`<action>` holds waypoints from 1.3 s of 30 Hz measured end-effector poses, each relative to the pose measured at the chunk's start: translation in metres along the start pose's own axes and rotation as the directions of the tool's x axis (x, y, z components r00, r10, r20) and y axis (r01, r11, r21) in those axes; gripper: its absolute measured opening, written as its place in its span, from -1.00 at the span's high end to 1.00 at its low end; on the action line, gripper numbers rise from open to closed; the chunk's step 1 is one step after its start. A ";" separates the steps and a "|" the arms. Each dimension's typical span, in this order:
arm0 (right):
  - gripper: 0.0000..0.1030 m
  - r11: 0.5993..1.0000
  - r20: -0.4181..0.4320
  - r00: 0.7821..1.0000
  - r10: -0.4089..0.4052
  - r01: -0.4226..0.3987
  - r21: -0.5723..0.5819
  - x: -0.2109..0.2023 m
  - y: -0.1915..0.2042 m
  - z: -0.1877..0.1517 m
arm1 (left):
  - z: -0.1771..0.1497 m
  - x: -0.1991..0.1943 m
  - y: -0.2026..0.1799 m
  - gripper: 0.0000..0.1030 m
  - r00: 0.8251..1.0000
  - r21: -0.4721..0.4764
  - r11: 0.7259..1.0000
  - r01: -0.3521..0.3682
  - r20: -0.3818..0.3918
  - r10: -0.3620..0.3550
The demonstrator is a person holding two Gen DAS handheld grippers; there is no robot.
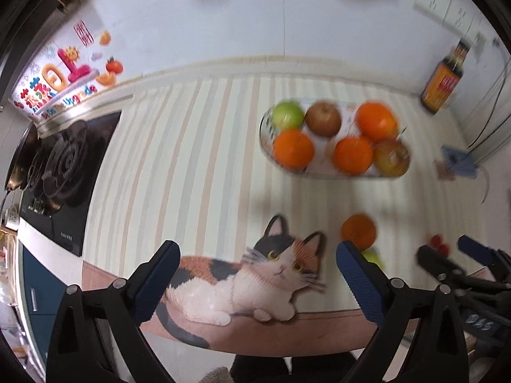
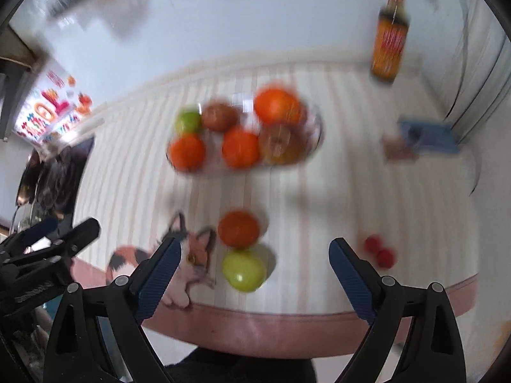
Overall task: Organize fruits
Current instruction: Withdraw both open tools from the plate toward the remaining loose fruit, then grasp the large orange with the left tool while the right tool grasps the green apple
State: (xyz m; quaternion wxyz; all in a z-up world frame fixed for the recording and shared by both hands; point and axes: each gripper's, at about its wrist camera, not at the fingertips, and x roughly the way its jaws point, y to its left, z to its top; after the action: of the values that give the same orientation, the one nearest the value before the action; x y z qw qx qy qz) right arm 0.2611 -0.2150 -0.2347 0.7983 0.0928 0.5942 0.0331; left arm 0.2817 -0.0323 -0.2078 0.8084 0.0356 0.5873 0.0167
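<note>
Approach step: both hand-held grippers, left (image 1: 257,281) and right (image 2: 254,279), stand apart, empty. Next: right hand-held gripper descends onto green apple (image 2: 244,270) directly ahead.

I look down on a counter covered by a striped mat (image 1: 191,146) with a printed cat (image 1: 255,281) near its pink front edge. Behind it rises a plain white wall (image 1: 223,25) carrying a socket panel (image 1: 444,3) at the upper right. At my left sits a black gas hob (image 1: 67,166), backed by a colourful sticker (image 1: 64,73). A dark bottle (image 1: 444,76) stands in the far right corner.
</note>
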 end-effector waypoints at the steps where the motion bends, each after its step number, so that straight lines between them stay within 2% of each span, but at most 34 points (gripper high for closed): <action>1: -0.86 1.000 -0.035 0.999 0.008 -0.008 -0.003 0.017 0.001 -0.004 | -0.003 0.007 0.000 -0.95 1.000 0.004 1.000 -0.009 -0.015 0.009; 4: -0.86 1.000 -0.129 0.991 0.028 -0.027 0.006 0.061 0.002 -0.014 | -0.009 0.027 -0.001 -0.95 0.998 0.015 0.999 -0.034 -0.060 0.035; 9: -0.86 0.999 -0.198 0.979 0.042 -0.042 0.008 0.104 0.005 -0.022 | -0.016 0.052 -0.004 -0.95 0.991 0.022 0.998 -0.062 -0.117 0.064; 11: -0.72 0.999 -0.217 0.975 0.046 -0.047 0.001 0.115 0.008 -0.023 | -0.017 0.058 -0.005 -0.95 0.989 0.024 0.998 -0.062 -0.132 0.065; 13: -0.31 0.998 -0.223 0.973 0.058 -0.060 -0.005 0.122 0.010 -0.024 | -0.017 0.061 -0.008 -0.95 0.988 0.030 0.997 -0.066 -0.137 0.069; 16: -0.21 0.997 -0.200 0.978 0.055 -0.063 -0.033 0.123 0.011 -0.023 | -0.015 0.064 -0.013 -0.95 0.987 0.038 0.997 -0.066 -0.144 0.071; 23: -0.21 0.997 -0.189 0.980 0.069 -0.071 -0.007 0.115 -0.006 -0.026 | -0.007 0.066 -0.033 -0.95 0.988 0.062 0.997 -0.042 -0.148 0.051; 28: -0.21 0.997 -0.152 0.987 0.047 -0.039 0.059 0.095 -0.045 -0.024 | 0.003 0.075 -0.060 -0.95 0.984 0.096 0.995 0.038 -0.176 -0.021; 31: -0.21 0.995 -0.138 0.990 0.031 -0.017 0.100 0.091 -0.065 -0.021 | 0.011 0.087 -0.082 -0.95 0.974 0.132 0.987 0.094 -0.217 -0.063; 33: -0.21 0.992 -0.132 0.991 0.024 -0.008 0.126 0.089 -0.078 -0.020 | 0.015 0.100 -0.097 -0.95 0.964 0.163 0.981 0.109 -0.260 -0.064; 39: -0.21 0.986 -0.122 0.992 0.014 0.007 0.166 0.086 -0.096 -0.020 | 0.023 0.131 -0.123 -0.95 0.935 0.184 0.966 0.179 -0.337 -0.109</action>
State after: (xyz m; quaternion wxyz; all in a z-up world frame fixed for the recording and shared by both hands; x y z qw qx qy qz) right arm 0.2613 -0.2929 -0.3389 0.7496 0.1576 0.6427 -0.0094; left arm 0.3417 -0.1470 -0.3342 0.6913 0.0749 0.7117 -0.1001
